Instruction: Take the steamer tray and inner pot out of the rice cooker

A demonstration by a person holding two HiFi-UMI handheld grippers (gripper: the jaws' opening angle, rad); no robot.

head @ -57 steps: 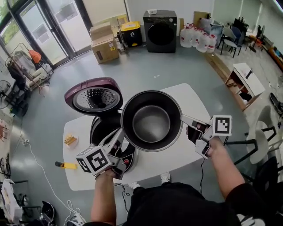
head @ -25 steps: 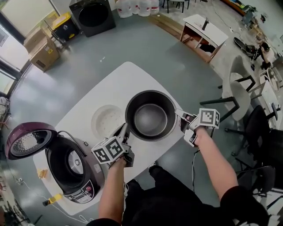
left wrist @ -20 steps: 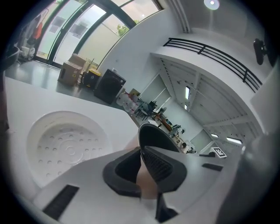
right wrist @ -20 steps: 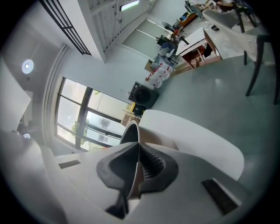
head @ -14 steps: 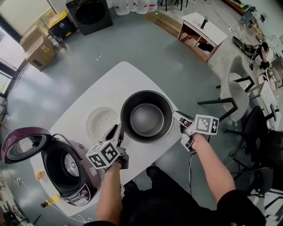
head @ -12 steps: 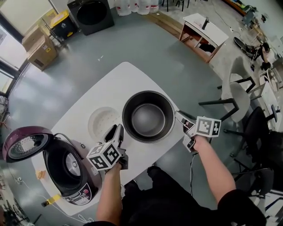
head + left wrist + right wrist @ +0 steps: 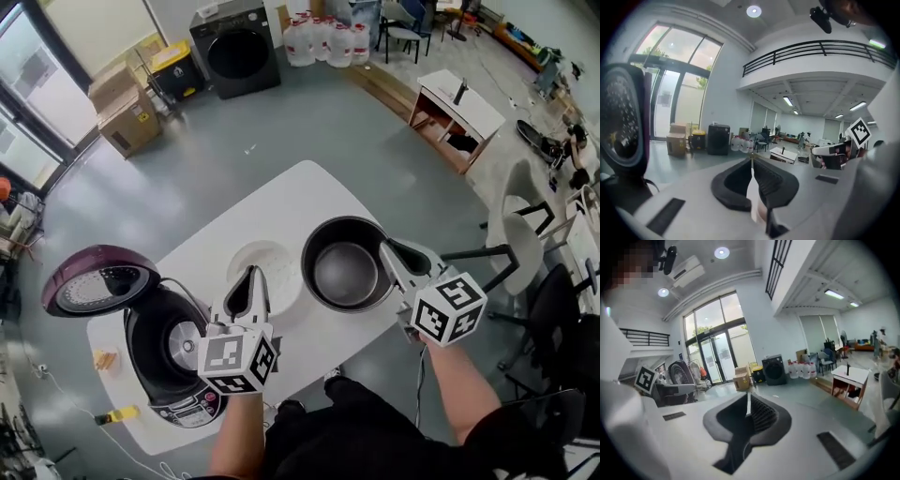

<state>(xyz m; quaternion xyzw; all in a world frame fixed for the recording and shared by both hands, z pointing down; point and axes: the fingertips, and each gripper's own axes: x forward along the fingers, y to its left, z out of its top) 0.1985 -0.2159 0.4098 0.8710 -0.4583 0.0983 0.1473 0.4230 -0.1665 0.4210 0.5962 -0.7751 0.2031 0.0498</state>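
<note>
The dark inner pot [image 7: 343, 272] stands upright on the white table [image 7: 281, 202], right of the white steamer tray [image 7: 272, 267], which lies flat. The maroon rice cooker [image 7: 169, 349] stands at the table's left with its lid [image 7: 98, 281] up. My left gripper [image 7: 251, 272] hovers over the tray's near edge. My right gripper [image 7: 386, 246] hangs by the pot's right rim. Both have just been closing, with nothing between their jaws. In each gripper view, left [image 7: 751, 157] and right [image 7: 748, 398], the pads meet and the view runs level across the room.
A yellow tool [image 7: 117, 412] lies at the table's near left corner. On the floor behind are a black washing machine [image 7: 239, 47], cardboard boxes [image 7: 127, 117] and water jugs [image 7: 323, 42]. A small white desk [image 7: 464, 108] and chairs [image 7: 525, 211] stand to the right.
Both grippers held the pot's rim, opened off it, then rose and rolled upright, closing empty. The pot stays on the table. The head view has swung to show more of the cooker.
</note>
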